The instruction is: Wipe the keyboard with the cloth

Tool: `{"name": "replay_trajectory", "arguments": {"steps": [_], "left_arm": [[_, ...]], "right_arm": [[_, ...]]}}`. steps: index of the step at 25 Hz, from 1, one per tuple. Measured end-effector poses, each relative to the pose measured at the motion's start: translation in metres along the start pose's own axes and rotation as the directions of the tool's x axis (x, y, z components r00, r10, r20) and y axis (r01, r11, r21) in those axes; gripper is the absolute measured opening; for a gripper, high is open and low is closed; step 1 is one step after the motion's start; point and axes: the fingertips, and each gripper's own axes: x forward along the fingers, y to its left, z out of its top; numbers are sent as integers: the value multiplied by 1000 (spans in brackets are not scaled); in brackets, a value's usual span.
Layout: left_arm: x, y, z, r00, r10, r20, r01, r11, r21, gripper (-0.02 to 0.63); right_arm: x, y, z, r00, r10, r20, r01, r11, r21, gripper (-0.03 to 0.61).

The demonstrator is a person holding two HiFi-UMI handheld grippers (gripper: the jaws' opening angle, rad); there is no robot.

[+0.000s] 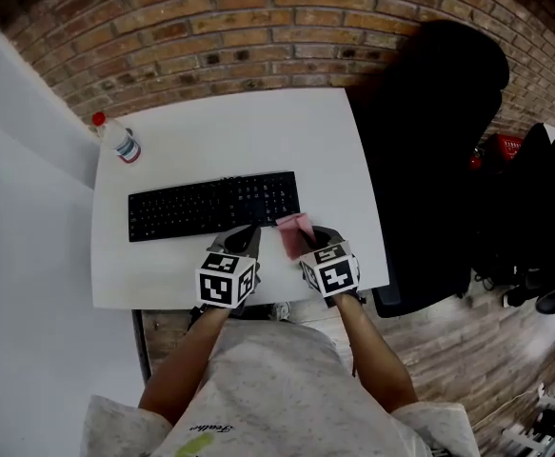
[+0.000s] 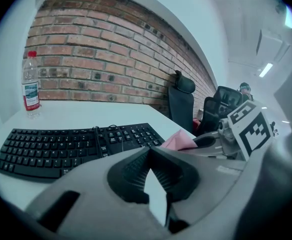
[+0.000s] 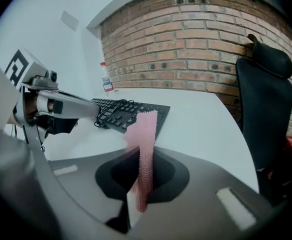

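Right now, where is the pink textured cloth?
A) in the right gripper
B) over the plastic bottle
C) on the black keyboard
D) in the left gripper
A: the pink textured cloth stands clamped between the jaws of the right gripper.

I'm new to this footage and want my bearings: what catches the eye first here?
A pink cloth stands clamped in the right hand-held gripper, near the right end of the black keyboard on a white table. A red-capped bottle stands at the table's far left corner, and a black office chair sits to its right, before a brick wall.
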Motion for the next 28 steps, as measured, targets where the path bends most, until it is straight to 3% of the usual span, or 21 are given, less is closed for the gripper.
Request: {"name": "replay_trajectory", "arguments": {"steps": [16,28], "left_arm": [[16,-25,4,1000,11,-1,-11,1000,3,-4],[27,-32,16,1000,-3,10,3,1000,15,-4]], "right_arm": [[-21,-34,-12,1000,-12,16,12,999,32,26],[-34,-60,2,996,-50,75,38,987,157,26]]}}
